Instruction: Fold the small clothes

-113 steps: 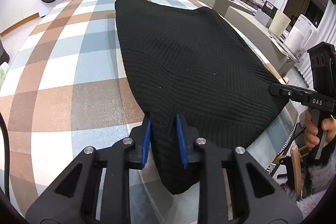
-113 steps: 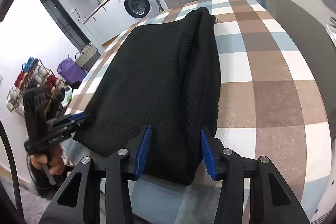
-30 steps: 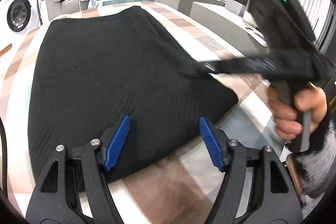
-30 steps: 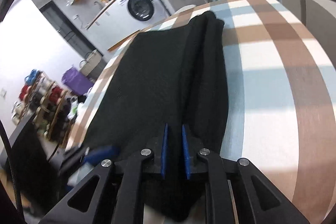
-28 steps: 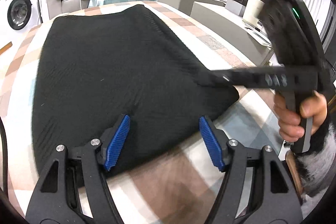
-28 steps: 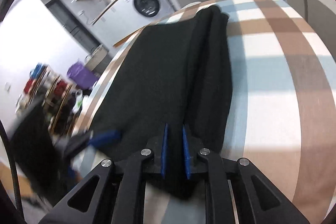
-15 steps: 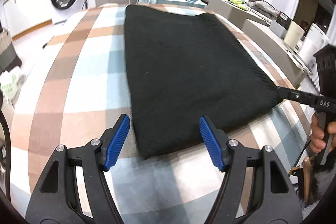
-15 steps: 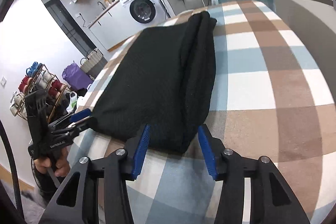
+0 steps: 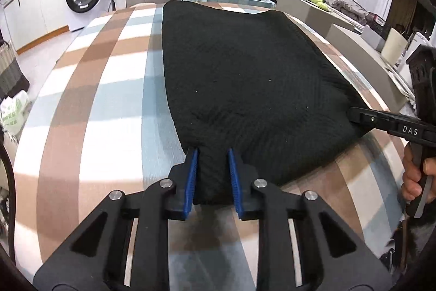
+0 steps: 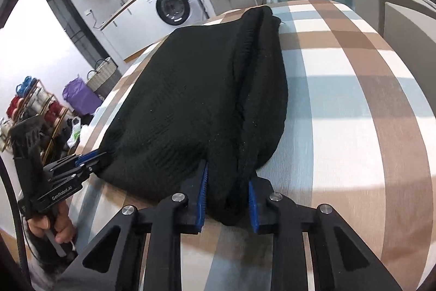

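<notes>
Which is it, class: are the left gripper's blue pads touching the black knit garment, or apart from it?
Touching. In the left wrist view the closing left gripper has the near corner of the black knit garment between its blue pads, fabric filling the gap against both.

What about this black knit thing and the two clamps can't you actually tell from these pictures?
- What garment the black knit is: in both views it is folded, no neckline or label showing.
- Its underside: hidden against the checked tablecloth.
- Right gripper fingertips, left view: hidden by cloth.
- Left gripper and right gripper closing on corners; pads' contact unclear.
</notes>
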The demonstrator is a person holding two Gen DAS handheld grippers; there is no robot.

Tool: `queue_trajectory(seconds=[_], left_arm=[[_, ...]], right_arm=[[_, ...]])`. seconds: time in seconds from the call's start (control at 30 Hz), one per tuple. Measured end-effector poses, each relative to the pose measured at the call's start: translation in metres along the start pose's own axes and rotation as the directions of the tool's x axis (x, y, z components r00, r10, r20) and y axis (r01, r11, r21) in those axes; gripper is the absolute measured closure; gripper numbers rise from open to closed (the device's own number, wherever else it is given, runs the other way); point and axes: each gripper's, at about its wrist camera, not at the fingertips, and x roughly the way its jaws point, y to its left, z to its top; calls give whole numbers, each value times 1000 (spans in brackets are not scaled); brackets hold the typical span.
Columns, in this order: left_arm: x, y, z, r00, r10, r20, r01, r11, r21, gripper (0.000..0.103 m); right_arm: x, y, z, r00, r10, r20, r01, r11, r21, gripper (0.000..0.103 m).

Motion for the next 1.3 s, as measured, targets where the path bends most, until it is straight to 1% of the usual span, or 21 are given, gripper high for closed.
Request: queue_trajectory(seconds=[0.1, 0.23, 0.33, 0.37, 0.4, 0.43, 0.47, 0.5, 0.53, 0.57, 0.6, 0.63, 0.67, 0.7, 0.77, 0.83, 0.97, 1.03, 1.1, 1.17, 1.3], left_arm=[[14, 3, 18, 1000, 17, 7, -17, 1000, -9, 83], [17, 6, 25, 1000, 17, 21, -16, 999, -37, 83], [11, 7, 24, 999, 34, 38, -32, 998, -45, 79], [8, 8, 23, 999, 30, 41, -28, 998, -51, 75], [3, 9, 21, 998, 26, 52, -23, 998, -62, 69], [-3, 9, 18, 997, 28, 68, -23, 997, -71, 57], [-9, 10, 15, 996, 32, 80, -26, 997, -75, 49], [-16, 10, 12, 994, 43, 105, -34, 996, -79, 33], [-25, 9, 9, 989, 57, 135, -46, 996, -80, 26], [-33, 8, 5, 984, 64, 166, -51, 996, -79, 18], [-40, 7, 2, 978, 65, 196, -52, 996, -73, 15], [-47, 5, -2, 972, 67, 224, -53, 996, -67, 10], [-52, 5, -4, 968, 70, 240, -55, 996, -67, 6], [-58, 3, -8, 961, 72, 266, -56, 996, -70, 0], [-69, 2, -14, 949, 66, 310, -45, 996, -73, 1], [-74, 0, -16, 941, 68, 332, -46, 996, -74, 1], [-75, -2, -16, 936, 61, 346, -37, 997, -74, 1], [-72, -4, -15, 935, 44, 353, -22, 997, -68, 1], [-69, -7, -14, 932, 59, 358, -37, 997, -68, 1], [-68, -11, -14, 928, 56, 369, -40, 998, -51, 1], [-69, -18, -17, 915, 61, 399, -59, 998, -17, 1]], right_arm=[[12, 0, 14, 999, -33, 24, 33, 999, 0, 78], [16, 2, 21, 997, -63, 48, 64, 998, -23, 77], [9, 5, 19, 995, -73, 65, 77, 996, -53, 70], [7, 6, 19, 994, -79, 71, 84, 994, -67, 65], [2, 8, 17, 993, -83, 84, 90, 993, -81, 59], [-4, 10, 15, 991, -84, 100, 93, 991, -92, 56], [-11, 12, 12, 990, -78, 119, 90, 991, -99, 49], [-18, 14, 10, 989, -64, 135, 78, 991, -107, 36], [-23, 15, 9, 988, -54, 146, 70, 991, -113, 29], [-30, 16, 7, 985, -41, 167, 62, 991, -120, 16], [-37, 18, 5, 980, -34, 194, 60, 990, -127, 11], [-46, 20, 2, 973, -31, 227, 63, 989, -133, 9], [-52, 23, -1, 969, -29, 247, 65, 988, -140, 4], [-57, 25, -3, 964, -21, 266, 62, 987, -146, 0], [-66, 27, -6, 952, -6, 307, 56, 987, -154, 0], [-72, 29, -9, 942, 20, 336, 39, 985, -170, 0], [-76, 35, -13, 928, 42, 371, 38, 978, -205, 0], [-76, 38, -13, 926, 45, 374, 41, 975, -219, 0], [-73, 38, -13, 923, 48, 381, 42, 973, -226, 0], [-70, 39, -12, 920, 54, 389, 41, 972, -233, 0], [-66, 41, -14, 911, 56, 409, 53, 967, -251, 0]])
